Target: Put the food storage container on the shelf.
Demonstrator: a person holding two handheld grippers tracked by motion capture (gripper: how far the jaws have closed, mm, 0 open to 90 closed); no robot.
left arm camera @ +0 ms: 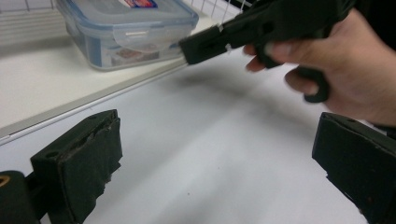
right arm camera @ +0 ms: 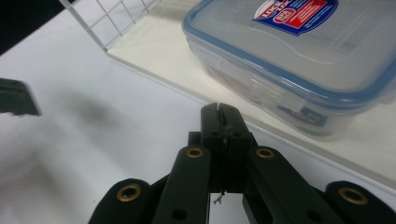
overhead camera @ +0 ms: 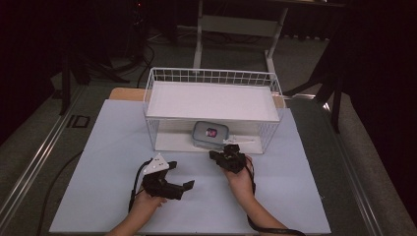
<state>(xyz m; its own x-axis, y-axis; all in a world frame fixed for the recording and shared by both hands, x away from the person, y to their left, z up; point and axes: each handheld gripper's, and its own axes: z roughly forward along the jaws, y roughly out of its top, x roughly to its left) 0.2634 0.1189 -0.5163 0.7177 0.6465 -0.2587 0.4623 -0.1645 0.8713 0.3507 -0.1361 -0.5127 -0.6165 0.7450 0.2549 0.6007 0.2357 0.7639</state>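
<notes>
The lidded plastic container [overhead camera: 210, 133] sits on the lower floor of the white wire basket [overhead camera: 162, 78] near its front edge, lid up and label on top, its long axis running from nine to three o'clock in the high view. The right gripper [overhead camera: 220, 156], jaws pressed together on nothing, points toward twelve o'clock just short of the container's front wall. At about eight o'clock from the container, the left gripper [overhead camera: 189, 185] lies on the table [overhead camera: 98, 147] with its jaws spread wide and empty, pointing toward three o'clock.

White table [overhead camera: 113, 162] bears wire basket [overhead camera: 211, 77] holding container [overhead camera: 210, 133].
</notes>
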